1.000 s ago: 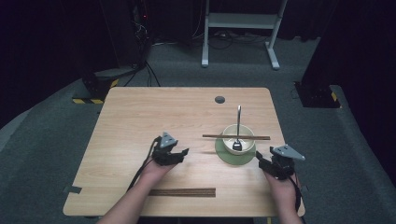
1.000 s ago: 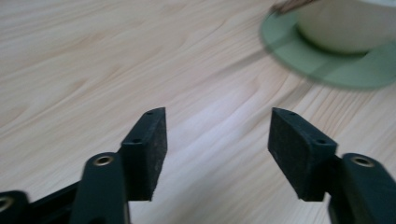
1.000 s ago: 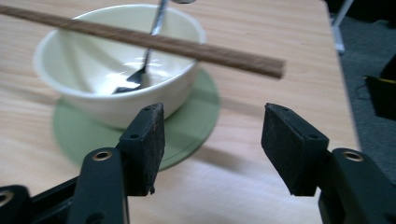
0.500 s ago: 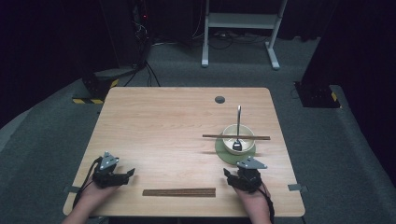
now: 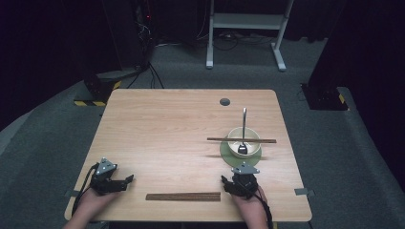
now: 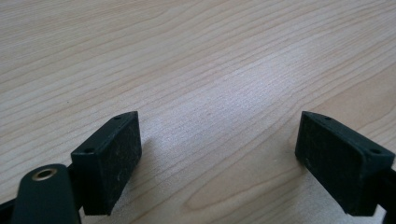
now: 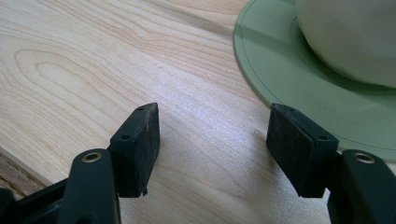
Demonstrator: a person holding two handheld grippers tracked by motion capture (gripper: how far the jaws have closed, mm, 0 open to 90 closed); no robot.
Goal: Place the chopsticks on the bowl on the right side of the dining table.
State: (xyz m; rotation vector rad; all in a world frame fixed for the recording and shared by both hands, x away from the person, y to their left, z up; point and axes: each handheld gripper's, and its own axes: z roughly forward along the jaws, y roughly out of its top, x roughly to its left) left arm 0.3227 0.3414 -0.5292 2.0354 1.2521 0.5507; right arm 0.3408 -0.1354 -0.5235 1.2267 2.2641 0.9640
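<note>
My left gripper [image 5: 128, 180] rests near the table's [image 5: 167, 129] front left corner, jaws spread wide with bare wood between them. My right gripper [image 5: 228, 182] sits just before the green saucer [image 5: 226, 151], its jaws having just been opening, nothing between. The chopsticks [image 5: 183, 196] lie flat along the front edge between both grippers.

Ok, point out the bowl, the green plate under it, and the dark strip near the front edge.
bowl [image 5: 237, 137], high view, on its left rim.
green plate [image 7: 299, 88], right gripper view, on its flat lip.
dark strip [image 5: 183, 196], high view, at its middle.
</note>
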